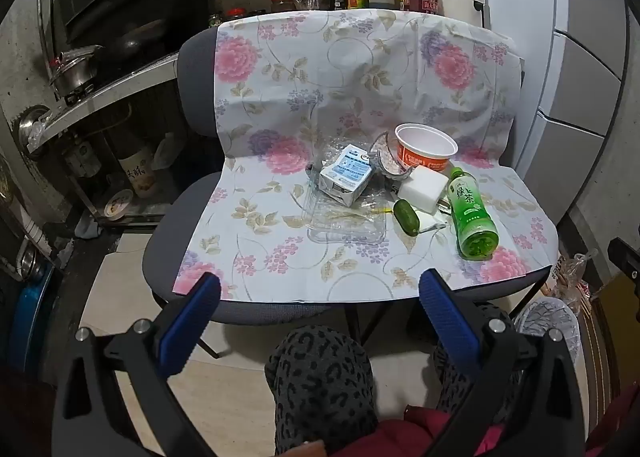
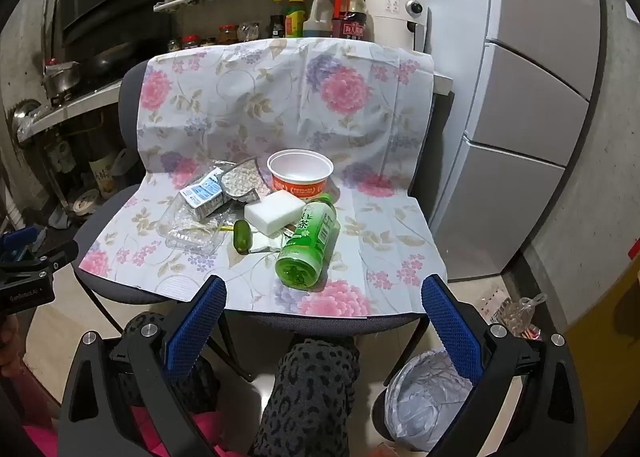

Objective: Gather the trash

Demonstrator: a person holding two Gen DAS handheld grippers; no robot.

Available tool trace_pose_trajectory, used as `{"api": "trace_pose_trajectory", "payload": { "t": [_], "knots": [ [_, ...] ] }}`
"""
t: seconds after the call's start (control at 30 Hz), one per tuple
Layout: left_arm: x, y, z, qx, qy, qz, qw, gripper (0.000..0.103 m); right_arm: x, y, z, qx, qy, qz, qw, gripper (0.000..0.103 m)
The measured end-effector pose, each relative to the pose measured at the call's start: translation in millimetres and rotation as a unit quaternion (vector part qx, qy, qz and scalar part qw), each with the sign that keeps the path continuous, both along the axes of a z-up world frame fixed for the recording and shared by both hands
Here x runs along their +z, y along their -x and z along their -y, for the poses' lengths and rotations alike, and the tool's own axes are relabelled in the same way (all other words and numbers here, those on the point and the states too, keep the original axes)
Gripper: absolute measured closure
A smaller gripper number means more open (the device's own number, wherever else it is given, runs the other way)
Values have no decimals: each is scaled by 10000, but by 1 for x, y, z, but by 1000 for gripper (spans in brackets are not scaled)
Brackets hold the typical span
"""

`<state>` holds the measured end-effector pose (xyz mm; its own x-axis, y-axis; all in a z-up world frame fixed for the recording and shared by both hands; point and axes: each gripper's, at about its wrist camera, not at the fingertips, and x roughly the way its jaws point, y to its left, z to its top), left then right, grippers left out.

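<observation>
Left gripper (image 1: 320, 293) and right gripper (image 2: 324, 297) sit nearest the lens, both jaws spread wide, nothing between the blue pads, both short of the chair's front edge. Person's knees in spotted trousers (image 2: 308, 389) below them.

Chair (image 1: 192, 73) covered by a flowered cloth (image 1: 304, 69) draped over back and seat. All trash lies on the seat, toward the right half. A bin (image 2: 420, 401) lined with a white bag stands on the floor by the chair's right front corner.

Trash, big to small: green tea bottle (image 2: 310, 243) on its side, base toward the camera; orange-and-white bowl (image 2: 300, 175) upright at the back, looks empty; clear plastic tray (image 1: 346, 223) flat, left of the bottle; small milk carton (image 1: 346, 177) tilted on the tray's far end; white foam block (image 2: 274, 213) touching the bottle and just in front of the bowl; foil lid (image 2: 244, 179) curled between carton and bowl; small green capsule-shaped piece (image 1: 406, 215) between tray and bottle.
</observation>
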<state>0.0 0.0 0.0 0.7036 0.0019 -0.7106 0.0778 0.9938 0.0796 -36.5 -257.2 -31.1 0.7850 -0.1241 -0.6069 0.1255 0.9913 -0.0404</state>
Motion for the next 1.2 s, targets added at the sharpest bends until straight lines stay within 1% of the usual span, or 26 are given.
{"api": "trace_pose_trajectory", "payload": {
  "t": [1.2],
  "knots": [
    [2,0,-5,47,19,-3,10000,7,1,1,2,4,-17,5,10000,6]
  ]
}}
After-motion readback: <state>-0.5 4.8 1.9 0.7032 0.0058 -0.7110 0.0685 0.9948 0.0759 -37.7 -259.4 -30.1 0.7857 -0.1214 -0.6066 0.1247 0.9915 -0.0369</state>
